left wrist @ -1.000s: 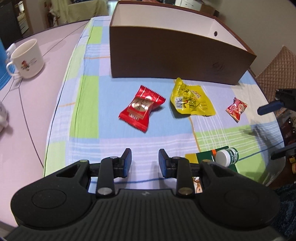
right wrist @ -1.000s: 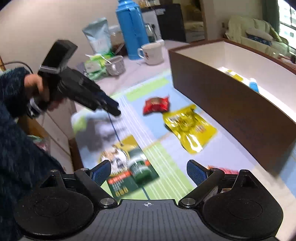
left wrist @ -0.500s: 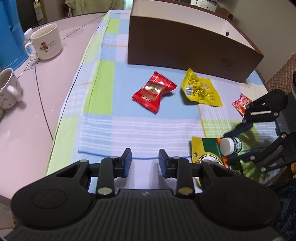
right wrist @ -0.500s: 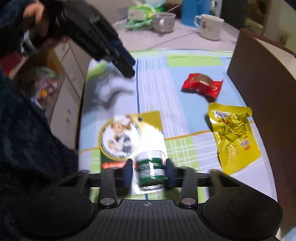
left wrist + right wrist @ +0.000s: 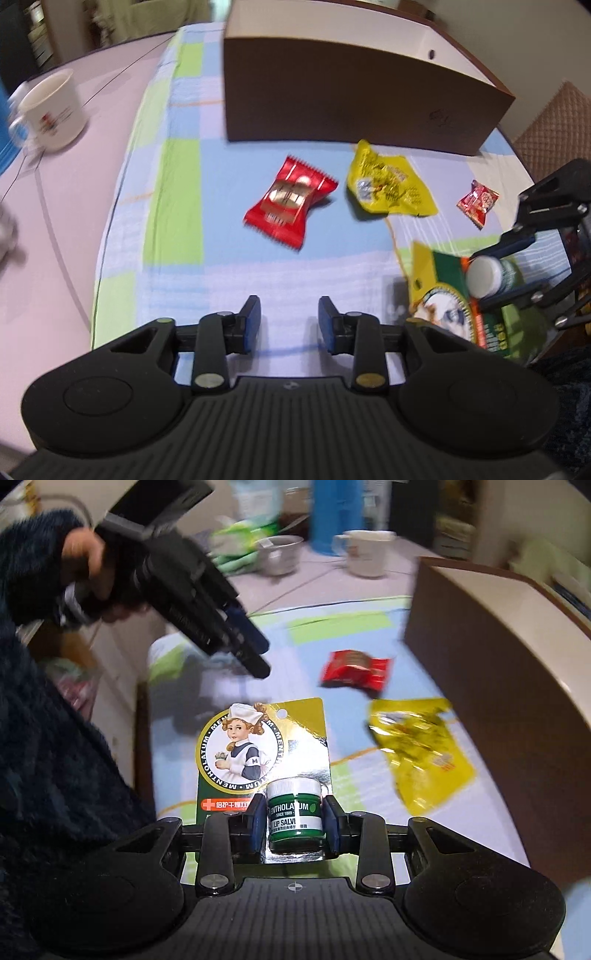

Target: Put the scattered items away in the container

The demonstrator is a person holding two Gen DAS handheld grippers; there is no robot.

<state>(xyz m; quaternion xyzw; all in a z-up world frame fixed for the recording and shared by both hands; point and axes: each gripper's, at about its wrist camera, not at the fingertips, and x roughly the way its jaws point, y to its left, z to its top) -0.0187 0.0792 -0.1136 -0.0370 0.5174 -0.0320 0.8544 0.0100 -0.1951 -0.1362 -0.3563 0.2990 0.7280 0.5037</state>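
The salve jar on its card is clamped between the closed-in fingers of the right gripper. The left gripper is held partly open with nothing between its fingers. Ahead of it lie a red packet and a yellow packet, with the box beyond them.

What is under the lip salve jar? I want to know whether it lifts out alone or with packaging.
Under the lip salve jar, gripped by the right gripper, lies its green and gold backing card. Whether the jar is sealed to the card cannot be seen; the card beneath it is covered.
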